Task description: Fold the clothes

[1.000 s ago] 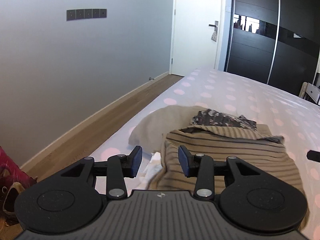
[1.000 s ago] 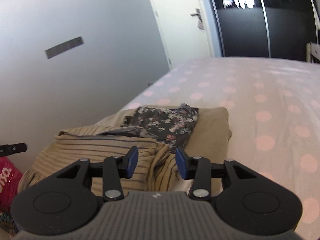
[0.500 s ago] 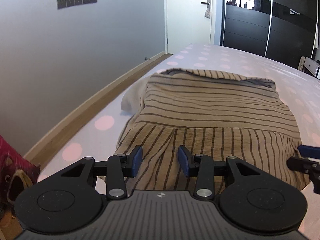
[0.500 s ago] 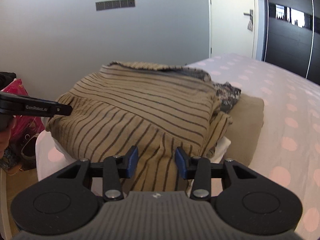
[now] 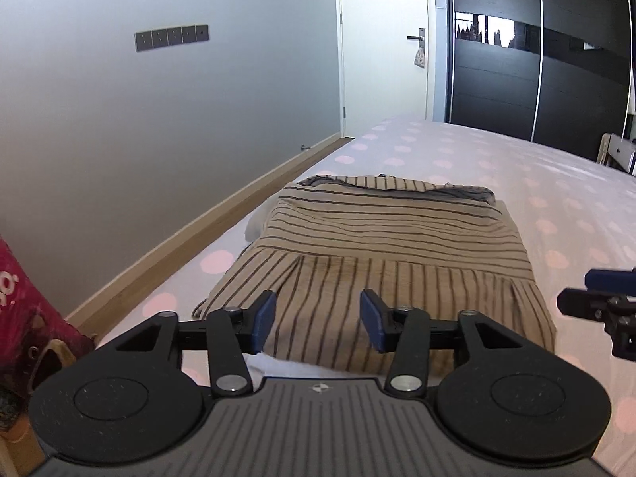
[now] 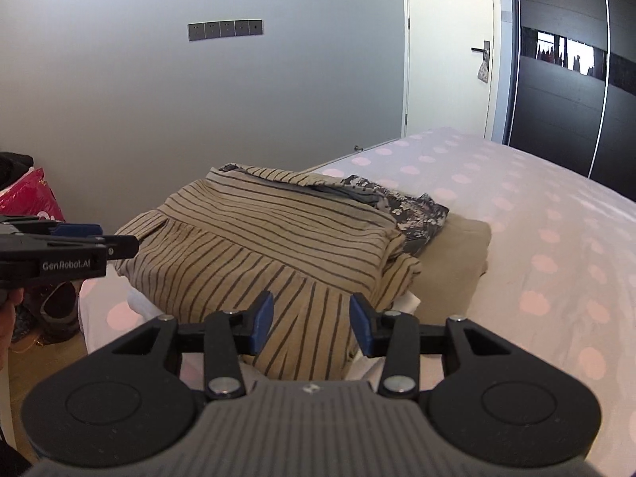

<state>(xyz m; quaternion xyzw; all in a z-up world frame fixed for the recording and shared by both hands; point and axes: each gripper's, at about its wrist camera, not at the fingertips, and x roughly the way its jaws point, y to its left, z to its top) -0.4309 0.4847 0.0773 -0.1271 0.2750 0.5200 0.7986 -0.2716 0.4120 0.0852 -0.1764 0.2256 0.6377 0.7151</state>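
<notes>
A folded tan shirt with dark stripes [image 5: 381, 250] tops a small pile of clothes near the bed's corner. In the right wrist view the striped shirt [image 6: 270, 246] covers part of a dark floral garment [image 6: 413, 210], with a plain tan fold [image 6: 457, 254] underneath. My left gripper [image 5: 318, 318] hovers at the shirt's near hem; its jaws are opening and its pads touch no cloth. My right gripper [image 6: 312, 326] stands open at the hem's right side, also free of the cloth. Each gripper shows in the other's view: right gripper [image 5: 596, 290], left gripper [image 6: 79, 242].
The dotted white bedsheet [image 5: 516, 167] stretches away to the right. A wooden floor strip [image 5: 198, 238] runs along the grey wall on the left. A red bag [image 6: 28, 198] and shoes sit on the floor by the bed's corner. A white door [image 5: 381, 59] and dark wardrobe [image 5: 536, 79] stand behind.
The striped shirt has gone onto the pile and now hides most of the floral garment. Both grippers have drawn back from it. The left jaws stand wider apart.
</notes>
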